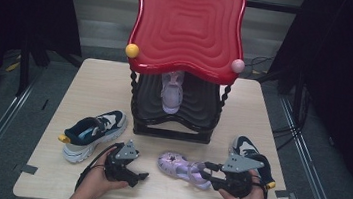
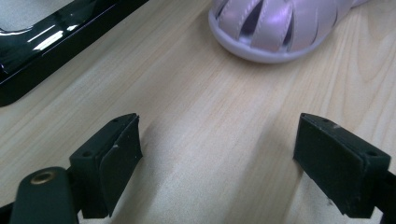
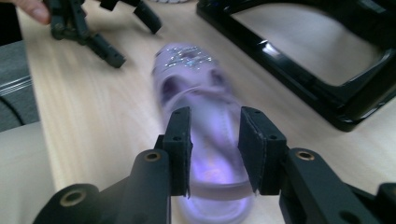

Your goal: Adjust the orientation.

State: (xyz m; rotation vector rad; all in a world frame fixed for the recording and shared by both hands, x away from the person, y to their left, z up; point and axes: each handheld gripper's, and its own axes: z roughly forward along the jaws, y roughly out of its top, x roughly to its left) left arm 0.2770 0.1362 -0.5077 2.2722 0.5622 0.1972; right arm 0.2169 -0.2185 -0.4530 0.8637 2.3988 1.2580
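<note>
Lilac sandal (image 1: 184,168) lies on our worktop (image 1: 91,77), near the front edge, between our left tongs (image 1: 141,175) and right tongs (image 1: 207,169). Along the left tongs (image 2: 217,149) we see wide jaws over bare wood, the sandal's toe (image 2: 275,30) beyond. Along the right tongs (image 3: 215,144), narrowly parted jaws straddle the sandal (image 3: 205,116) without gripping.

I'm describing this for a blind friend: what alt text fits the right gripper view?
Two black jaws of the right gripper, slightly apart, frame a blurred lilac sandal on a wooden table. A black shelf base lies behind.
</note>
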